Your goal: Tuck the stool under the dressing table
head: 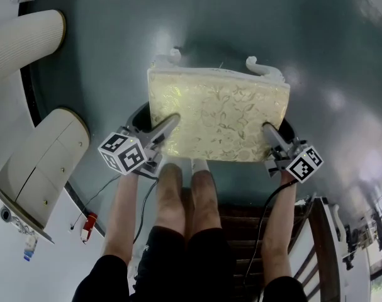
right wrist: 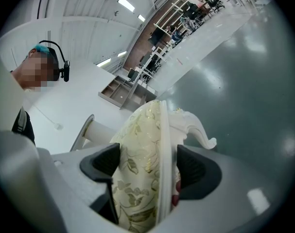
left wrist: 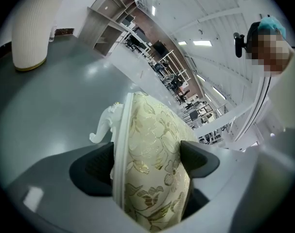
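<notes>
The stool has a cream seat cushion with a gold flower pattern and white scrolled legs that show past its far edge. My left gripper holds the seat's left side. In the left gripper view, the gripper has one pad on the white seat rim and the other on the stool cushion. My right gripper holds the right side. In the right gripper view, that gripper clamps the stool cushion and rim between its pads. I cannot tell whether the stool rests on the grey floor.
A white cabinet with small drawers stands at the left, with a ribbed white column beyond it. A cable and a red tool lie on the floor by the cabinet. The person's legs are just behind the stool, with dark wooden boards beside them.
</notes>
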Demonstrator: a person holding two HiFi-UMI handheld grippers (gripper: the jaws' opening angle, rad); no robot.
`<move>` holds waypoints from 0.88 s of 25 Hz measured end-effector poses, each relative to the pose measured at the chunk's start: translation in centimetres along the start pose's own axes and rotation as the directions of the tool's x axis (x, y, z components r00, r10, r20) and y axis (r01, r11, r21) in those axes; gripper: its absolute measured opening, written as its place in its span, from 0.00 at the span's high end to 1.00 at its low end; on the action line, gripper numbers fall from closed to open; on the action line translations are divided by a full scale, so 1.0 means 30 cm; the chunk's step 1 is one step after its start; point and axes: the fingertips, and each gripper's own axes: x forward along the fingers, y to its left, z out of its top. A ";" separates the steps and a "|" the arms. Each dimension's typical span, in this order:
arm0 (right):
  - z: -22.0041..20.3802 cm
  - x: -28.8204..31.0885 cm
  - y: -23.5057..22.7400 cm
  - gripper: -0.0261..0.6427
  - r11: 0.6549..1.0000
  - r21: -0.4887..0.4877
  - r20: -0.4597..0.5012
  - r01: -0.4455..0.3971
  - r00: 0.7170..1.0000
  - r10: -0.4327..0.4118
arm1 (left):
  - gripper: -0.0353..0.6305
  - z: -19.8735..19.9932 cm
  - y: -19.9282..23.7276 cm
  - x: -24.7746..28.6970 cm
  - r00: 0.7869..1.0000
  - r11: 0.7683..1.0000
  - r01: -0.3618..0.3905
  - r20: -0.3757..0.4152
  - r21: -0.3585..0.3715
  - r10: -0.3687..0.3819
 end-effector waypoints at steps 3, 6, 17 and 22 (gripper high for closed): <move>0.000 0.002 0.002 0.41 1.000 0.001 -0.012 0.003 1.000 -0.003 | 0.28 0.004 -0.001 -0.001 1.000 1.000 0.000 0.004 0.012 0.000; 0.002 -0.001 0.002 0.42 1.000 0.000 -0.010 0.011 1.000 -0.011 | 0.30 0.005 -0.006 0.000 1.000 1.000 0.003 0.008 0.030 -0.003; 0.018 -0.011 0.035 0.44 0.996 -0.076 0.011 0.056 0.998 -0.055 | 0.30 0.010 -0.001 -0.001 0.996 0.998 0.039 0.076 0.055 -0.043; 0.011 -0.020 0.038 0.44 0.993 -0.092 0.025 0.076 0.997 -0.074 | 0.31 0.002 0.003 -0.002 0.995 0.997 0.052 0.085 0.059 -0.057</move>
